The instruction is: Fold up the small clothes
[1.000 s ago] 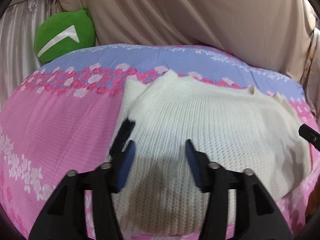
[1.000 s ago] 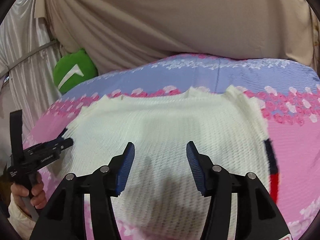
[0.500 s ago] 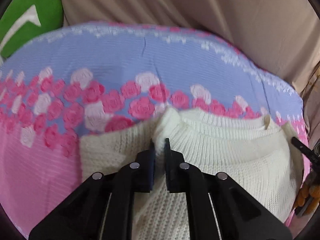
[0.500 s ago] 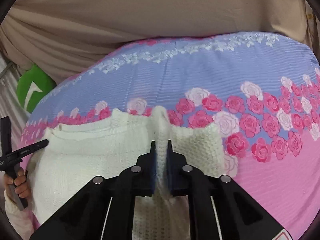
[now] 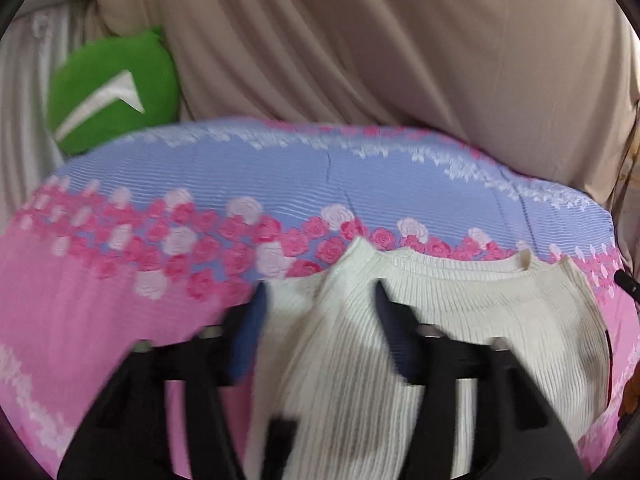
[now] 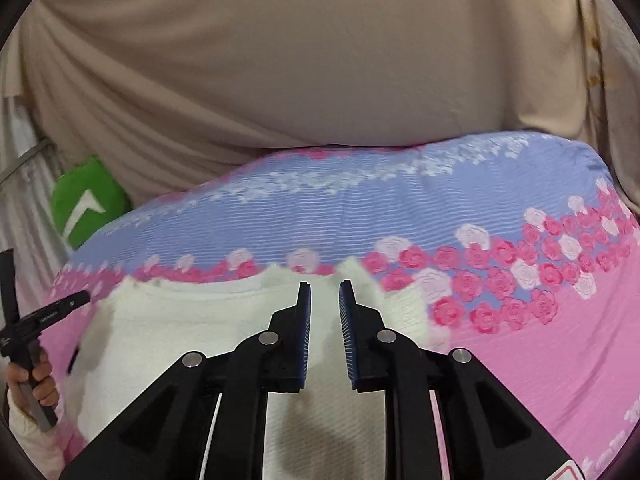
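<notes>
Right now my left gripper (image 5: 318, 300) is opening, its blue pads wide apart over the cream knitted sweater (image 5: 460, 320), touching nothing. My right gripper (image 6: 323, 300) is opening too, a narrow gap between its pads, nothing pinched. That sweater lies flat on the pink-and-lilac rose-print bedspread (image 5: 100, 320), its ribbed neckline pointing toward the bedspread's far edge and its long axis running across, side to side. A green plush cushion (image 5: 112, 92) sits at the far left corner.
</notes>
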Available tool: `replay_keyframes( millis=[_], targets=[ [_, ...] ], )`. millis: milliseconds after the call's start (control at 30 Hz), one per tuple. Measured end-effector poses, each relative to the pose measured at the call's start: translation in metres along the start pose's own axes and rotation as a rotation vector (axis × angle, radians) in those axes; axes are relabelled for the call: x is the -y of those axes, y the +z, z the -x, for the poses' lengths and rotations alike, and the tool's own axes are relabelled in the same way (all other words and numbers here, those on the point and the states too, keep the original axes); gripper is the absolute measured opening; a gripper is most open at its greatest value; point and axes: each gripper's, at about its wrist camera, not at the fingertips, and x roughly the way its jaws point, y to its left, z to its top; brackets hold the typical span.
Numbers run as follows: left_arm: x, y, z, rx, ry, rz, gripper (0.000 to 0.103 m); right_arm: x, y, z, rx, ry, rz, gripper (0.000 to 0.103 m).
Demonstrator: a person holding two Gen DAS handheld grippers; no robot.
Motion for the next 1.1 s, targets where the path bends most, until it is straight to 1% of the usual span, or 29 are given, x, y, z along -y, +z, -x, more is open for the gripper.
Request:
replay_keyframes(
  millis=[33,67,133,167,200,267,333,400,433,467,500,533,567,600,633,667,733,833,867,900,967,1067,1100],
  targets=[
    [-0.005,-0.010,0.016,0.012,0.005,0.014,0.073,-0.022,-0.010,0.000,-0.028,0.047,0.047,0.018],
    [-0.008,-0.015,0.022,0.007,0.005,0.024,0.075,-0.042,-0.023,-0.004,-0.063,0.098,0.089,0.018],
    [-0.021,-0.035,0.031,-0.033,0.001,0.072,0.079,-0.075,-0.048,-0.016,-0.136,0.197,0.137,0.018],
    [-0.027,-0.045,0.029,-0.055,-0.004,0.102,0.080,-0.087,-0.057,-0.023,-0.167,0.227,0.150,0.018],
    [-0.034,-0.059,0.029,-0.081,-0.006,0.141,0.081,-0.099,-0.069,-0.032,-0.199,0.242,0.173,0.018],
    [-0.045,-0.083,0.025,-0.133,-0.020,0.199,0.081,-0.111,-0.088,-0.047,-0.249,0.230,0.203,0.018],
    [-0.048,-0.100,0.020,-0.158,-0.040,0.239,0.081,-0.116,-0.096,-0.050,-0.224,0.202,0.231,0.018],
    [-0.050,-0.113,0.011,-0.185,-0.075,0.284,0.081,-0.110,-0.094,-0.052,-0.227,0.216,0.212,0.018],
    [-0.049,-0.114,0.012,-0.151,-0.078,0.284,0.084,-0.106,-0.094,-0.054,-0.226,0.231,0.189,0.018],
    [-0.046,-0.113,0.011,-0.148,-0.091,0.277,0.083,-0.103,-0.095,-0.055,-0.221,0.244,0.175,0.018],
    [-0.043,-0.111,0.008,-0.155,-0.096,0.270,0.079,-0.100,-0.096,-0.056,-0.211,0.261,0.163,0.018],
    [-0.039,-0.108,0.006,-0.153,-0.105,0.271,0.069,-0.097,-0.098,-0.054,-0.205,0.271,0.158,0.018],
    [-0.036,-0.105,0.003,-0.170,-0.125,0.273,0.056,-0.097,-0.099,-0.054,-0.200,0.275,0.155,0.018],
    [-0.033,-0.100,0.001,-0.186,-0.146,0.280,0.051,-0.098,-0.100,-0.053,-0.196,0.276,0.152,0.018],
    [-0.030,-0.096,0.001,-0.187,-0.157,0.282,0.037,-0.098,-0.100,-0.052,-0.192,0.273,0.152,0.018],
    [-0.025,-0.090,0.004,-0.184,-0.165,0.276,0.033,-0.101,-0.101,-0.052,-0.187,0.268,0.155,0.018],
    [-0.009,-0.076,0.020,-0.129,-0.175,0.247,0.030,-0.104,-0.103,-0.049,-0.171,0.259,0.164,0.019],
    [0.029,-0.052,0.054,-0.030,-0.222,0.158,0.027,-0.104,-0.103,-0.048,-0.165,0.267,0.158,0.021],
    [0.042,-0.046,0.062,-0.010,-0.240,0.127,0.026,-0.103,-0.102,-0.047,-0.168,0.275,0.142,0.024],
    [0.062,-0.038,0.072,0.013,-0.269,0.084,0.026,-0.099,-0.101,-0.043,-0.172,0.297,0.109,0.026],
    [0.104,-0.027,0.084,0.045,-0.317,0.001,0.026,-0.090,-0.099,-0.031,-0.156,0.332,0.057,0.035],
    [0.161,-0.019,0.091,0.056,-0.374,-0.114,0.026,-0.061,-0.102,0.001,-0.088,0.330,-0.021,0.042],
    [0.185,-0.020,0.092,0.051,-0.399,-0.160,0.026,-0.045,-0.106,0.012,-0.071,0.324,-0.064,0.042]
  ],
)
